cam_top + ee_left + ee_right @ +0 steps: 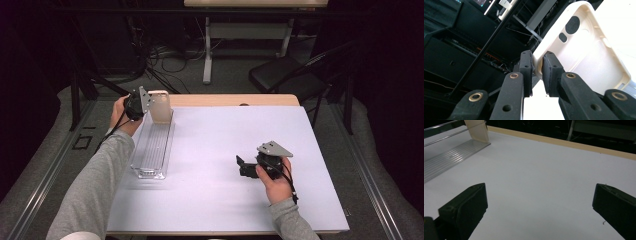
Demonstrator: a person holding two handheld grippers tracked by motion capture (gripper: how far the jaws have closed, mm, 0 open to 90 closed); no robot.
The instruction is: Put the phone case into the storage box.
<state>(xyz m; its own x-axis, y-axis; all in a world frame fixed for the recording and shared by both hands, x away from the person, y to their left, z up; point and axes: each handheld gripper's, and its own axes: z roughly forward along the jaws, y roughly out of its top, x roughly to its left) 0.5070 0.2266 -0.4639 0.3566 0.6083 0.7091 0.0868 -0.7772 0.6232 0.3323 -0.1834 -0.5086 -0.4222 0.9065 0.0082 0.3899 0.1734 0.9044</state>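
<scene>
Left gripper [537, 72]: jaws nearly together, clamped on the rim of a cream phone case [586, 52]. The pads pinch 1 long edge of the case near the corner by the camera cutouts. The case's inner face is toward this gripper's camera, with 2 dark cutouts visible, 1 large and 1 small.

In the high view, the left gripper [142, 104] is at the far left of the table, with the phone case [160, 106] standing roughly upright just to its right. The case sits at the far end of a clear plastic tray [152, 147]; can't tell if its bottom edge touches the tray floor. The tray is long and narrow with a ribbed floor, running from the case back toward the person. Nothing else is in it.

Right gripper [246, 165]: jaws wide apart, holding nothing, low over the white table top [225, 130], well apart from the tray and the case. In the right gripper view, bare table lies between the jaws, with the tray [446, 157] and the lower end of the case [477, 130] ahead to the upper left.

No readable brand, label or writing on the case or tray.
</scene>
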